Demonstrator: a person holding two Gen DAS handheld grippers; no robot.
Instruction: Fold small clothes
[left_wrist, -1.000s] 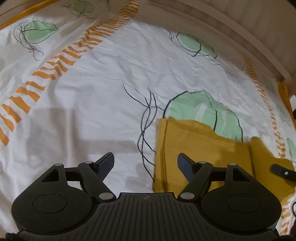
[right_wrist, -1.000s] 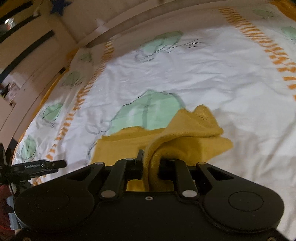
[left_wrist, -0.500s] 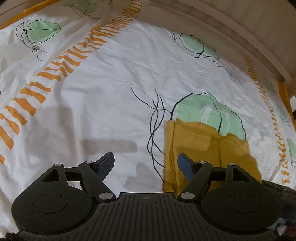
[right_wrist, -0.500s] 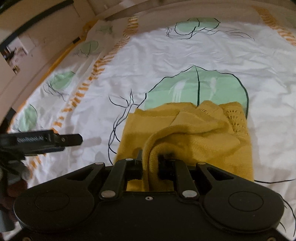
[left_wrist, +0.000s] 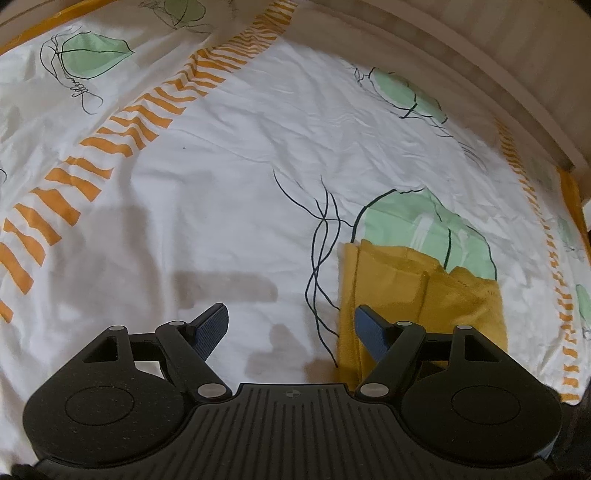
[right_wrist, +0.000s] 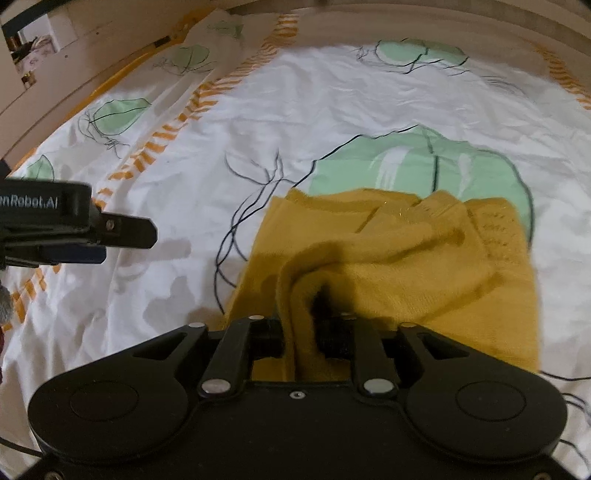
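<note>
The mustard-yellow knit garment (right_wrist: 388, 266) is soft, light and limp; take it by a folded edge. Right claw (right_wrist: 303, 332) is opening, fabric between its jaws. Left claw (left_wrist: 290, 328) stands apart, empty.
</note>
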